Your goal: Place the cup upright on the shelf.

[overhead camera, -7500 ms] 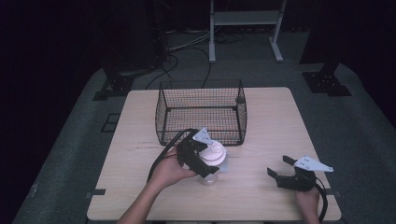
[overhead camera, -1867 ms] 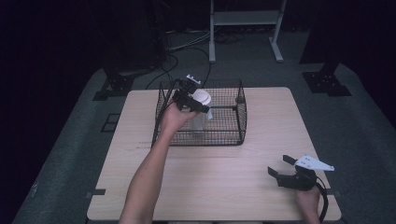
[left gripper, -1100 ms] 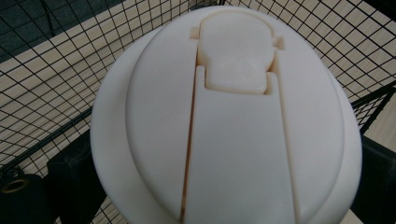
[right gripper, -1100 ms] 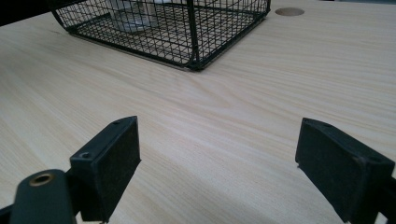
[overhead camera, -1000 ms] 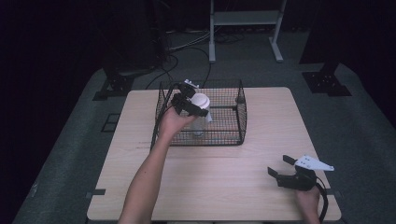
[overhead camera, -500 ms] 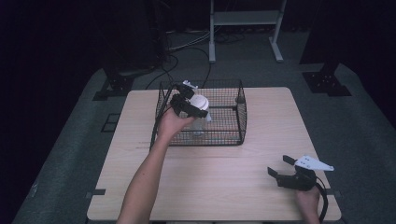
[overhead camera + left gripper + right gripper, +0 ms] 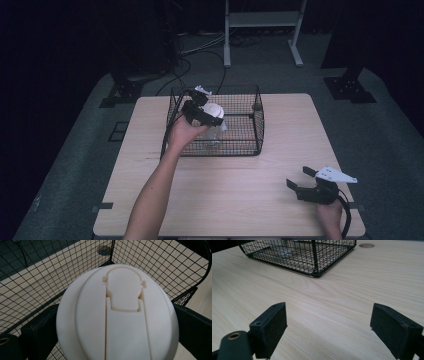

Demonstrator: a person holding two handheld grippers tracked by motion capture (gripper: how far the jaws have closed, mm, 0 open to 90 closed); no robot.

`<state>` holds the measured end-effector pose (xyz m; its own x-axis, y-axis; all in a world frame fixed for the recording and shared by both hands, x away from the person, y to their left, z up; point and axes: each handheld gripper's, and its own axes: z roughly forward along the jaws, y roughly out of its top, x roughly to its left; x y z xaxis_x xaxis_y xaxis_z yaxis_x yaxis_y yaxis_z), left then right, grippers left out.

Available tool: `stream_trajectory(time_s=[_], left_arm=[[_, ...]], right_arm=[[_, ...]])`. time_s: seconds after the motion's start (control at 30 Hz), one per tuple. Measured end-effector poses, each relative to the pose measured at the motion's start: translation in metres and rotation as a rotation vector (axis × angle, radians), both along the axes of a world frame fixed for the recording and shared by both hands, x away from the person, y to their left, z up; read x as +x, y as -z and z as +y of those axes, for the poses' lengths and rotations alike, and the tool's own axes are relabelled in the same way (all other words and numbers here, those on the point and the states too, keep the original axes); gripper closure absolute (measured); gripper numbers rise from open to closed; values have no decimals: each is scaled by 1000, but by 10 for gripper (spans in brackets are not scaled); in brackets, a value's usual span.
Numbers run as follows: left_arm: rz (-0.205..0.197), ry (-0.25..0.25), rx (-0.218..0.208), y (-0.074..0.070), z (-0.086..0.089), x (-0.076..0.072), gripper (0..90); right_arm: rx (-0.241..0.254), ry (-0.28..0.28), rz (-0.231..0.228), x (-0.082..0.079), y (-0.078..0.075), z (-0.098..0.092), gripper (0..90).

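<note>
bottle: clear container with a white domed flip-top lid (image 7: 117,315), held inside the wire basket (image 7: 252,127), at its left part, lid just above the rim
left gripper: left gripper (image 7: 202,112) clamped on the bottle just under the lid, 1 black jaw on each side as the left gripper view shows; the person's hand (image 7: 181,132) reaches over the basket's left wall
bottle relative to gripper: squarely between the jaws, lid facing the camera, body hanging down toward the basket floor; whether the base touches the floor cannot be told
handling: probably light and stiff; smooth plastic may slip, and the flip cap could pop if squeezed from above, so the neck below the lid looks the safer hold
right gripper: right gripper (image 7: 306,186) jaws wide apart, holding nothing, resting near the table's (image 7: 225,200) front right corner, well apart from the basket
step, judged: lowering the bottle into the basket, release not yet done
risk: bottle may tip against the mesh when let go
</note>
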<state>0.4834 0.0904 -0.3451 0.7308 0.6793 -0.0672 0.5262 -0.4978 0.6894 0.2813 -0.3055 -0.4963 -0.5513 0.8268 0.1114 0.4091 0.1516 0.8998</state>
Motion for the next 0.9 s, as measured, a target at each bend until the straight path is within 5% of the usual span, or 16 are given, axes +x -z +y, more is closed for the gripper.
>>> stream_trajectory(time_s=[0.9], left_arm=[[-73,-6,-43,-25,14,-14,17]], right_arm=[[-1,1,0,0,0,0,129]])
